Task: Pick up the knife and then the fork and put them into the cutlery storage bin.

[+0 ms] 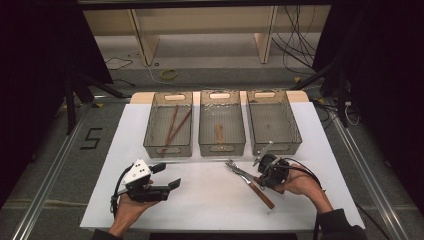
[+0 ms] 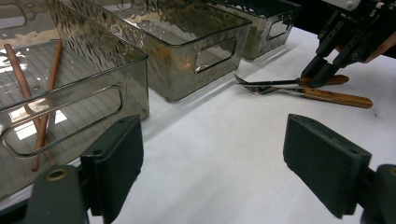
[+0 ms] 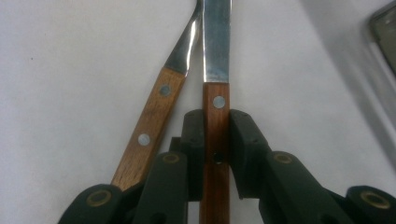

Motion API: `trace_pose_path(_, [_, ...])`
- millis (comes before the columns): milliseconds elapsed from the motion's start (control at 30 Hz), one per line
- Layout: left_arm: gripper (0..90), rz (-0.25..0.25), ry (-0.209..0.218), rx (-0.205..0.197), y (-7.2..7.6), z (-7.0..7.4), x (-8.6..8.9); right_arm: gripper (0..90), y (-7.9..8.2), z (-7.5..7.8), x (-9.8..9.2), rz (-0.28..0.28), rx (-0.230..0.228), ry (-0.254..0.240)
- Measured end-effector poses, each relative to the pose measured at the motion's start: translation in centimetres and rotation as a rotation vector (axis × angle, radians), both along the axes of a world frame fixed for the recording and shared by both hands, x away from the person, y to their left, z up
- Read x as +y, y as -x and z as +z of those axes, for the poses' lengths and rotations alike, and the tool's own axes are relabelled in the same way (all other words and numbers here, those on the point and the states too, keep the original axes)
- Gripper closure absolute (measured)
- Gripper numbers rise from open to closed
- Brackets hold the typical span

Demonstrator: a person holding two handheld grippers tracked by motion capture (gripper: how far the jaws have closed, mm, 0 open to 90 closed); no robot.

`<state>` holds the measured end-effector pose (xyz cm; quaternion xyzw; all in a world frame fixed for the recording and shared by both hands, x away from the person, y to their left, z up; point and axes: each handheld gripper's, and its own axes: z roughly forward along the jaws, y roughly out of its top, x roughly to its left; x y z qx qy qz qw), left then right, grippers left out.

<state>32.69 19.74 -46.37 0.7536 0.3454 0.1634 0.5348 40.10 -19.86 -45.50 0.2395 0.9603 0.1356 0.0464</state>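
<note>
A: Where's the right tool [image 1: 261, 172] just now?

B: Low on the white desk [image 1: 210, 200], near its front edge, its jaws closed tight on the wooden handle of a knife [image 3: 216, 126]. The flat steel blade runs away from the jaws, and the knife lies on the desk. A fork [image 3: 154, 126] with the same riveted wooden handle lies just beside it, handles almost touching, its steel neck bending in toward the blade.

A: And the left tool [image 1: 167, 176]?

B: Held over the desk at the other side, jaws spread wide with nothing between them.

A: What's in the bins beyond?

B: Three smoky see-through bins stand in a row behind the cutlery, each with a handle slot in its end wall. The left bin [image 1: 168, 142] holds two reddish-brown chopsticks [image 1: 175, 125] that cross each other on its ribbed floor. The middle bin [image 1: 221, 145] holds one small wooden-looking piece [image 1: 219, 132]; I can't tell what it is. In the right bin [image 1: 274, 137], nearest the knife, I can make out nothing inside
</note>
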Motion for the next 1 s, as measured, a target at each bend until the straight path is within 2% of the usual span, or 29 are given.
trace_pose_path(233, [19.7,-0.002,-0.002,0.0,0.0,0.0,0.0,77.5,0.2,0.6,-0.1,-0.001,-0.007,-0.027])
trace_pose_path(367, [19.6,-0.001,-0.002,0.0,0.0,0.0,0.0,77.5,0.2,1.0,-0.2,-0.009,-0.029,-0.037])
trace_pose_path(600, [19.6,0.001,0.001,-0.002,0.0,0.0,0.0,77.4,0.3,1.9,-0.4,-0.023,-0.051,-0.083])
trace_pose_path(1000, [19.6,0.0,0.001,-0.001,0.0,0.0,0.0,77.4,0.2,2.5,-0.7,-0.036,-0.091,-0.115])
